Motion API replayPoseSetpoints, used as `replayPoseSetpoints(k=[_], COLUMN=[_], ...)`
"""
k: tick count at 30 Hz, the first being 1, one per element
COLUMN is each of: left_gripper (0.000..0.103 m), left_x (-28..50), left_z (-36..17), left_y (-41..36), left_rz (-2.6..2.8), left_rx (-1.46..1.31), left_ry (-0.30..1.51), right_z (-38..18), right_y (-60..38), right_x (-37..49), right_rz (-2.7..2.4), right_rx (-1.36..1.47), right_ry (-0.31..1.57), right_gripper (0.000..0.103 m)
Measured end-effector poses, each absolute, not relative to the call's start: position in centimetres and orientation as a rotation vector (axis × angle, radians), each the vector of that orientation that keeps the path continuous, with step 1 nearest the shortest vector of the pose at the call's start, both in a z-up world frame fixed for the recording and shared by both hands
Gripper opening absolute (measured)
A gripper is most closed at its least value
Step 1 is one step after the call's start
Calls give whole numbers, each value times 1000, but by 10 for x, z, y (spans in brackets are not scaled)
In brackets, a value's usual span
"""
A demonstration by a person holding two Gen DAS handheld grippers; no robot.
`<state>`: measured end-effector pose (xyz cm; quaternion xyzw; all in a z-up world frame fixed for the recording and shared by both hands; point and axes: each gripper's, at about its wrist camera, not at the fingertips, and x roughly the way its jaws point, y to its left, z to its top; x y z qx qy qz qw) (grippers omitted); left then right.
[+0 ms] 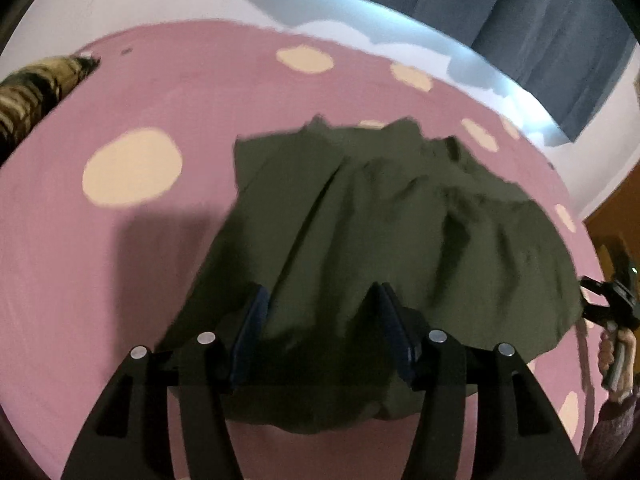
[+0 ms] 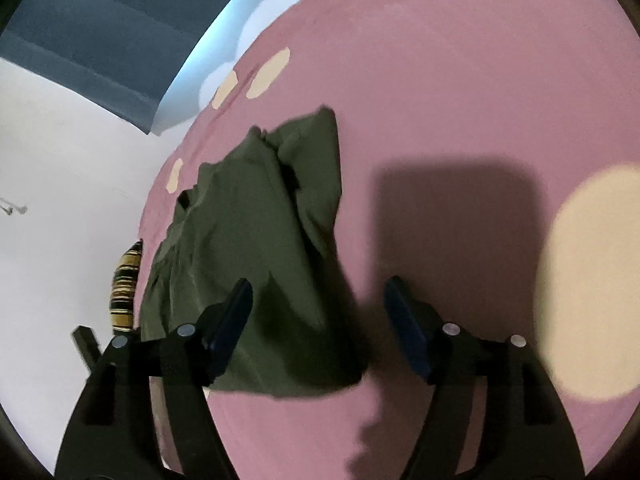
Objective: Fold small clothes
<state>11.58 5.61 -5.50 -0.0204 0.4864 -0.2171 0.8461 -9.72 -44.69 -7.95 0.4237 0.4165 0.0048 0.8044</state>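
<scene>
An olive-green garment [image 1: 380, 232] lies rumpled on a pink bedsheet [image 1: 120, 264] with cream dots. My left gripper [image 1: 320, 300] is open just above the garment's near edge, its jaws wide apart with cloth between and below them. In the right wrist view the same garment [image 2: 256, 248] lies left of centre. My right gripper [image 2: 318, 296] is open above the garment's near right corner; its left finger is over the cloth, its right finger over bare sheet. The right gripper [image 1: 608, 304] also shows at the right edge of the left wrist view.
A striped brown and cream cloth [image 1: 32, 92] lies at the sheet's far left edge, also in the right wrist view [image 2: 124, 288]. A blue curtain [image 1: 540, 20] and white wall stand behind the bed. A wooden surface [image 1: 612, 220] is at the right.
</scene>
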Motion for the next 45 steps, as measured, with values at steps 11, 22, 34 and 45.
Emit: replayPoseSetpoints(k=[11,22,34,45], left_gripper=[62,68,71,71], left_x=[111,101,71,74], left_z=[-71,-66,-42,-44], left_y=[44,57,98,107], left_rz=[-369,-388,-405,-427], left_rx=[50,-22,-140,-188], left_ry=[990,972,946,956], right_z=[-83,-42,-26,-88], right_y=[-435,-438,-250,-218], right_x=[-105,-133,-44,-7], right_rz=[0,-84,412,399], right_rx=[761,884,773,764], right_ry=[892,744,891,1042], right_gripper=[46,50,58,56])
